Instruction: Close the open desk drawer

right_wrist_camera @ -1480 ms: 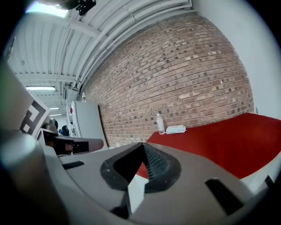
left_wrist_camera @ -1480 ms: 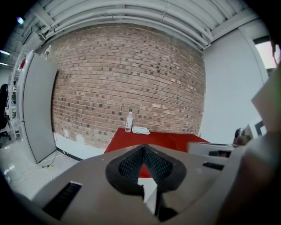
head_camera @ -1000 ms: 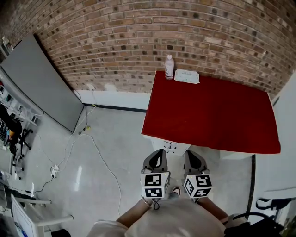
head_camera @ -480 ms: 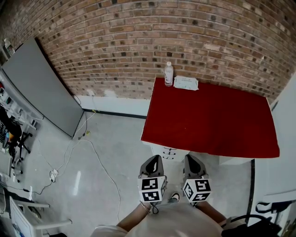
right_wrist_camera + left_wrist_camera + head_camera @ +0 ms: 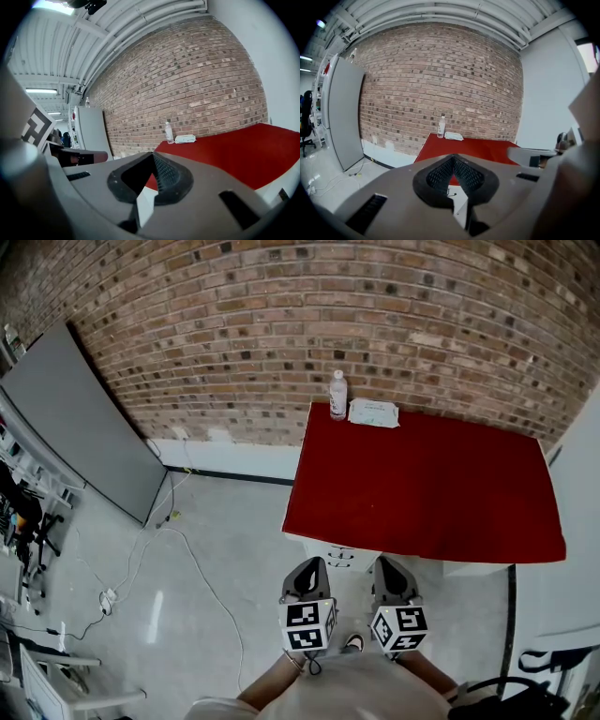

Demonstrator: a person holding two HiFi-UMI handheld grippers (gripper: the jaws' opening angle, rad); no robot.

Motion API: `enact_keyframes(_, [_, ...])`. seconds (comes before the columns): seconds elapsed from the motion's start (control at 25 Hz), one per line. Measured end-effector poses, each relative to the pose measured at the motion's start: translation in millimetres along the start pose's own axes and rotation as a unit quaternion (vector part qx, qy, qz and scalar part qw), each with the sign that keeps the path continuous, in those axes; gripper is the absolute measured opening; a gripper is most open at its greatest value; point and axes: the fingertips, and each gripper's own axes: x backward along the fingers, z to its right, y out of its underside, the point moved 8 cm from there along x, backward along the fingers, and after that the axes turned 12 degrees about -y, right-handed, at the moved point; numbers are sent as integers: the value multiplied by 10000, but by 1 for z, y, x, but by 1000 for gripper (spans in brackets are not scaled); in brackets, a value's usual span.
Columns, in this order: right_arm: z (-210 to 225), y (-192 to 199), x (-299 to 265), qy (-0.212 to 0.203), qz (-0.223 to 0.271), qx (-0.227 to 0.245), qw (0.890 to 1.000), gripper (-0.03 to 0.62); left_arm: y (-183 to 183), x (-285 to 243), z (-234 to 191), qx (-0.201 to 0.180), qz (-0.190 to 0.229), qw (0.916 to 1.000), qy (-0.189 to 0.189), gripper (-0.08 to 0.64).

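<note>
A desk with a red top [image 5: 427,479] stands against the brick wall. Its white drawer unit [image 5: 341,554] juts out a little below the front left edge, and its small handles show. My left gripper [image 5: 310,570] and right gripper [image 5: 392,568] hang side by side just short of that unit, apart from it. In the left gripper view the left gripper [image 5: 453,157] is shut on nothing, and the white drawer front [image 5: 458,196] shows past its tips. The right gripper [image 5: 153,153] looks shut and empty too.
A clear bottle [image 5: 337,396] and a pack of wipes [image 5: 373,412] sit at the desk's far left corner. A grey panel [image 5: 84,427] leans at the left, with cables [image 5: 192,554] on the floor. A black chair [image 5: 520,695] is at the lower right.
The head view has shifted slightly, so the desk sits a little higher in the picture. Both grippers keep their place and stay shut.
</note>
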Motion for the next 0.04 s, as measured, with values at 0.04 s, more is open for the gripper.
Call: enact_keyframes(0.04, [2,0,-1,3,0,1,10000,-2,0,-2,1,-1,-2,10000,-1,11])
